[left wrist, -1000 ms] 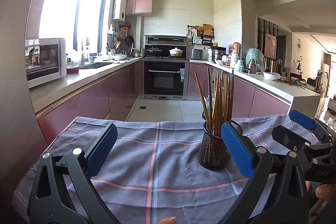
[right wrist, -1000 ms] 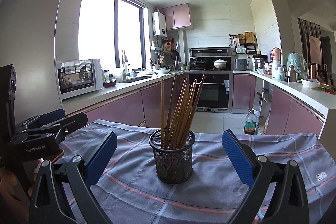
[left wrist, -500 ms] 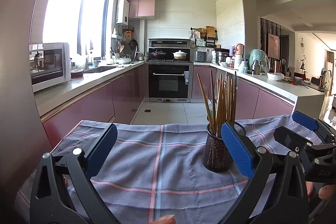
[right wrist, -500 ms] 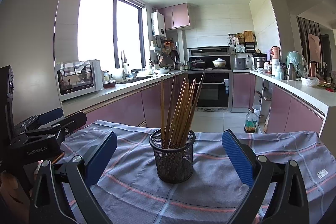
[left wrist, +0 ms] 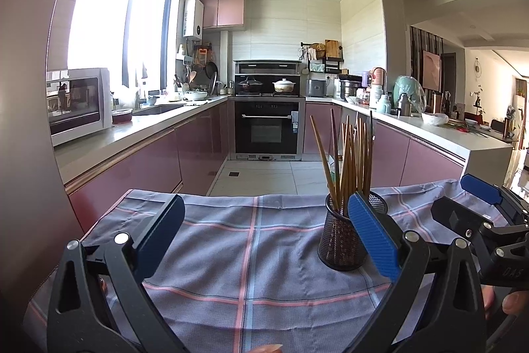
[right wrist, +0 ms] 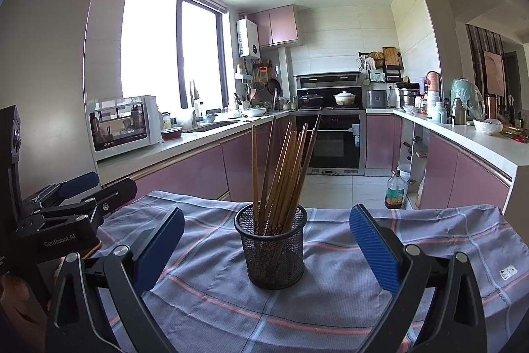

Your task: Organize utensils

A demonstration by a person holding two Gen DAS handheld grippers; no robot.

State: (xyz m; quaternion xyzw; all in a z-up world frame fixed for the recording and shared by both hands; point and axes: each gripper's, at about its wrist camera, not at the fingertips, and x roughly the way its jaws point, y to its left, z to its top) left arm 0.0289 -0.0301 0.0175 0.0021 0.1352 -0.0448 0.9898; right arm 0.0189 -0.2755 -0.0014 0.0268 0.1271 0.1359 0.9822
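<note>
Chopsticks stand upright in mesh cup, tips fanning up.

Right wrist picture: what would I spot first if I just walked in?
Probably the black mesh cup full of wooden chopsticks, standing in the middle of the checked cloth. The right tool frames it with open blue pads, touching nothing. The left tool is open too, with the cup just behind its right pad.

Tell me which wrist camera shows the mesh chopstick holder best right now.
Right wrist: the mesh holder stands whole and centred between the open right gripper. In the left wrist view the left gripper's right finger overlaps its right side.
</note>
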